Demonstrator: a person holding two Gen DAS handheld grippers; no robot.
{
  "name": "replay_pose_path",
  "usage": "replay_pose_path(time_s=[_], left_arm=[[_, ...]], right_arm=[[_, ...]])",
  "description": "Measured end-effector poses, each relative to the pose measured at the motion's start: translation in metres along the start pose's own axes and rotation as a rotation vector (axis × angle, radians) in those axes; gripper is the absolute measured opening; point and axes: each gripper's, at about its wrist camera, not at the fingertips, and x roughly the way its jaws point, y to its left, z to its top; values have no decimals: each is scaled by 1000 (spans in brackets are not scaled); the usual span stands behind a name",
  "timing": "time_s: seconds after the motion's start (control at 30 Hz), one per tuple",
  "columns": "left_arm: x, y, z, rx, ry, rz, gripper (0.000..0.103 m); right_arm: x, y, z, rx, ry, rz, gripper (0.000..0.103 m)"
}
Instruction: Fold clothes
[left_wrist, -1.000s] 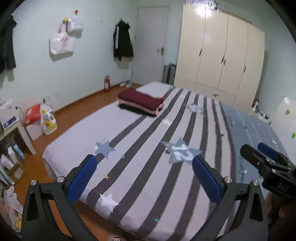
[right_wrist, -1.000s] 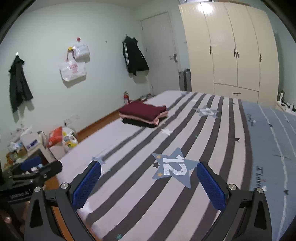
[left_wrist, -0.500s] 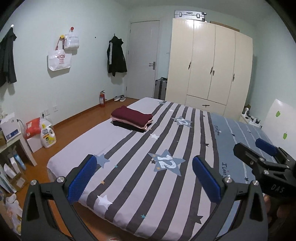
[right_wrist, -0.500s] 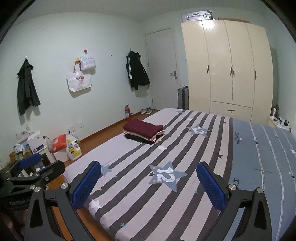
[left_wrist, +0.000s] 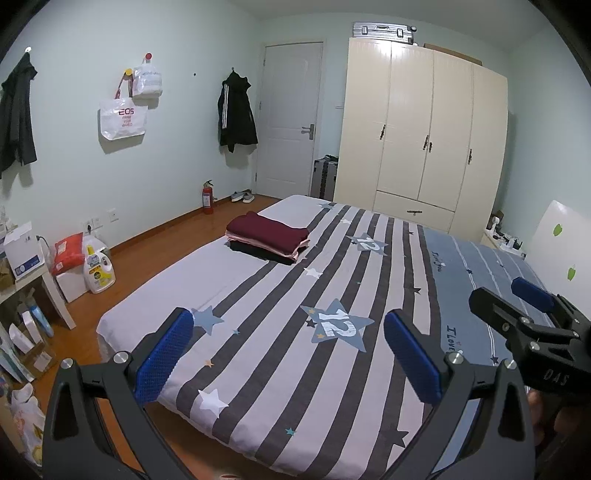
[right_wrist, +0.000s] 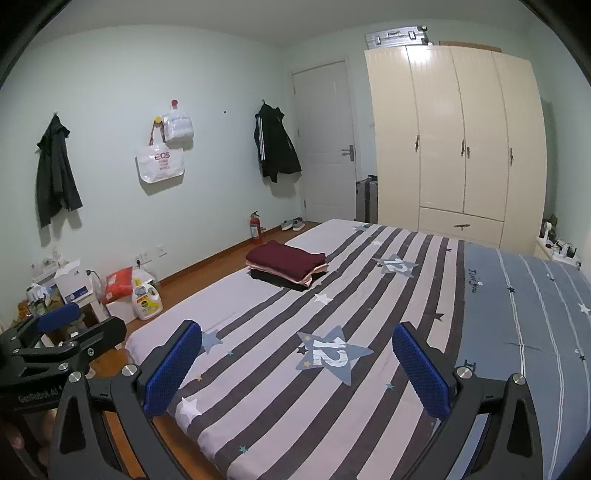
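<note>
A stack of folded clothes (left_wrist: 267, 238), dark red on top with pink and black under it, lies near the far left edge of the striped bed (left_wrist: 258, 362); it also shows in the right wrist view (right_wrist: 286, 266). My left gripper (left_wrist: 288, 349) is open and empty, held high above the near end of the bed. My right gripper (right_wrist: 295, 363) is open and empty at about the same height. Each gripper shows in the other's view, the right one (left_wrist: 524, 314) at the right, the left one (right_wrist: 70, 328) at the left.
A cream wardrobe (left_wrist: 421, 144) and a white door (left_wrist: 290, 122) stand behind the bed. Jackets (left_wrist: 236, 110) and bags (left_wrist: 123, 118) hang on the left wall. A detergent bottle (left_wrist: 96, 267), boxes and a small white table (left_wrist: 29, 273) stand on the wood floor at the left.
Both grippers have risen and pulled back from the bed, so the views tilted up and now show the whole room. Both stayed open and empty.
</note>
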Motion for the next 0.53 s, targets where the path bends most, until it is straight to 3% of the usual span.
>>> replay_pose_path(time_s=[0.53], left_arm=[[0,10,0,-7,-18,5,102]], right_arm=[[6,8,-2,-8,4,10,102]])
